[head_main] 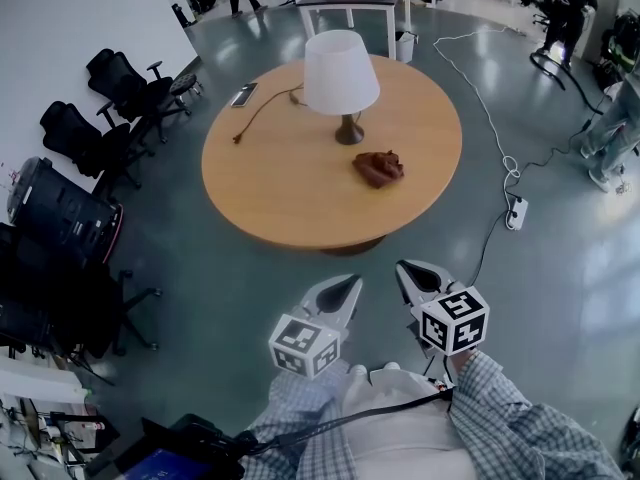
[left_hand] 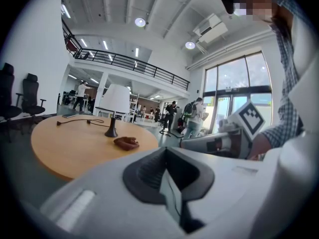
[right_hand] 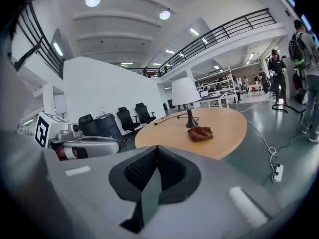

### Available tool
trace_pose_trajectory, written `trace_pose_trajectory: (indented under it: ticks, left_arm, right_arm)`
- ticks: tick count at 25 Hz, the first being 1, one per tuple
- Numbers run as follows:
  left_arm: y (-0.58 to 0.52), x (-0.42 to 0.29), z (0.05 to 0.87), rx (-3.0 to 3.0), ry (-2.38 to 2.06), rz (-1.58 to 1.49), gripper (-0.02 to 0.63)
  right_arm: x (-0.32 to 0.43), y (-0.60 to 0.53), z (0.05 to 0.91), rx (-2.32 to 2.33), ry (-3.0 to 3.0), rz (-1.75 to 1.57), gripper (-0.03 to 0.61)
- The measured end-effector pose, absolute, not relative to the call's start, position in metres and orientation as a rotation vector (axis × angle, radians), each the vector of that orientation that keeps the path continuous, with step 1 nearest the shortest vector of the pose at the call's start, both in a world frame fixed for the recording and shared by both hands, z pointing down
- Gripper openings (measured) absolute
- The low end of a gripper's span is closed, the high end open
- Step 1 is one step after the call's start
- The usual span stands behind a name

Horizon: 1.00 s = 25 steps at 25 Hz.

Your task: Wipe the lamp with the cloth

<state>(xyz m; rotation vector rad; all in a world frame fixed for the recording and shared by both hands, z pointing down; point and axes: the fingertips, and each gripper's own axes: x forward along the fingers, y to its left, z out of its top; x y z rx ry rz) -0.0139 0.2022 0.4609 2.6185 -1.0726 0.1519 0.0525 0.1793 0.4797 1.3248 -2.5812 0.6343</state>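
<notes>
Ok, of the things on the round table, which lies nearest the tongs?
The crumpled brown cloth, on the near side of the lamp; the cord and flat dark device lie farther back.

Head cam looked steeply down past the left tool point(head_main: 349, 284) and right tool point(head_main: 406, 269), round tabletop point(head_main: 260, 188) well ahead of both. Each tool's cam sat low behind its own jaws, facing forward; all three views shared that tabletop and lamp point(head_main: 341, 73).

White-shaded lamp point(head_main: 342, 80) stands upright; a crumpled brown cloth point(head_main: 379, 168), seemingly bunched, lies near its base.
</notes>
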Motion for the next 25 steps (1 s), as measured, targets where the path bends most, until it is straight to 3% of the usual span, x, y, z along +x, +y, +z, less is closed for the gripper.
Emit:
trace_pose_trajectory:
  ticks: [25]
  left_arm:
    - [0.209, 0.006, 0.462, 2.596, -1.149, 0.148, 0.003]
  right_arm:
    - [0.08, 0.189, 0.482, 1.275, -2.603, 0.62, 0.003]
